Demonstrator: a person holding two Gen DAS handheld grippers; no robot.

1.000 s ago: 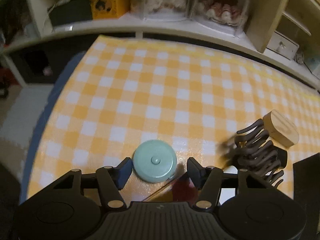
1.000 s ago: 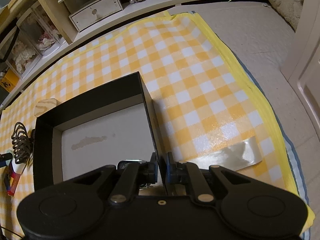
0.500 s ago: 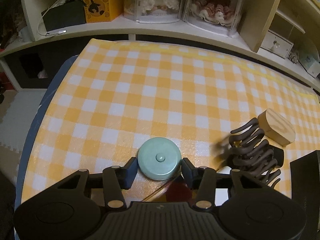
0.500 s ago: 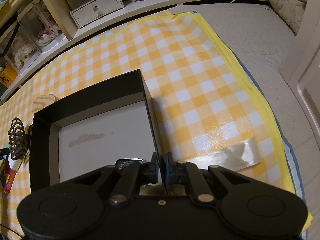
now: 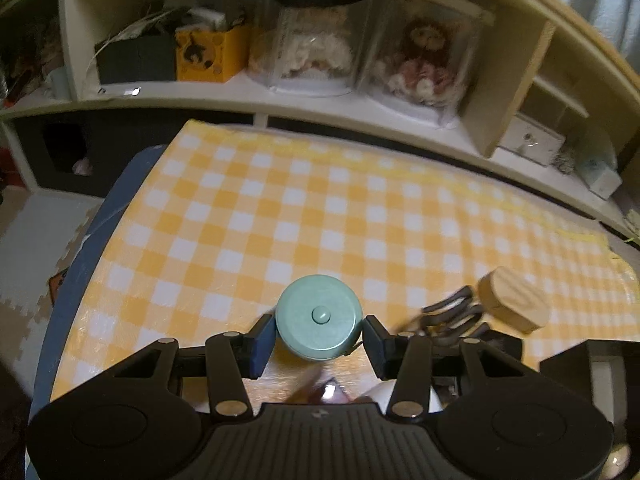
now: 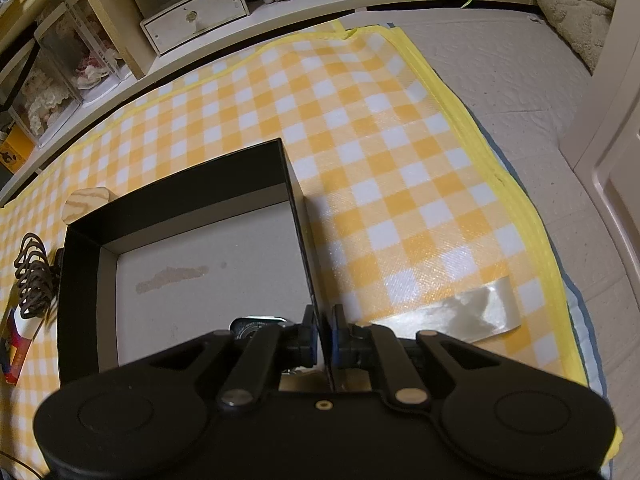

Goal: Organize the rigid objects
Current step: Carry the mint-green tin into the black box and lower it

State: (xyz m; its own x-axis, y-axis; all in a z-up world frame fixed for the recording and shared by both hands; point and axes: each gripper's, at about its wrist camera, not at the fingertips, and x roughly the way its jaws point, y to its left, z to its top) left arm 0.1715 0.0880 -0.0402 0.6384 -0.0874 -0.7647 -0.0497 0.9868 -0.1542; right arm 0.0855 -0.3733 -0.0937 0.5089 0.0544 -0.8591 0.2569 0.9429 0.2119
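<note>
My left gripper point(image 5: 319, 340) is shut on a round teal tape measure point(image 5: 319, 317) and holds it lifted above the yellow checked mat point(image 5: 280, 208). A dark claw hair clip point(image 5: 452, 316) and a wooden block point(image 5: 514, 299) lie to its right. My right gripper point(image 6: 322, 334) is shut on the right wall of a black box point(image 6: 188, 196) with a grey floor. A small dark metal object point(image 6: 256, 326) lies inside the box near the gripper. The hair clip point(image 6: 34, 276) and the wooden block point(image 6: 86, 204) show left of the box.
Shelves with doll cases point(image 5: 416, 60) and a yellow box point(image 5: 212, 56) run along the mat's far edge. A small drawer unit point(image 6: 192, 16) stands behind. A red and blue packet point(image 6: 16, 348) lies left of the box. Clear tape point(image 6: 460, 312) holds the mat's edge.
My left gripper closed on the teal tape measure and raised it off the mat. My right gripper stayed shut on the box wall, almost still.
</note>
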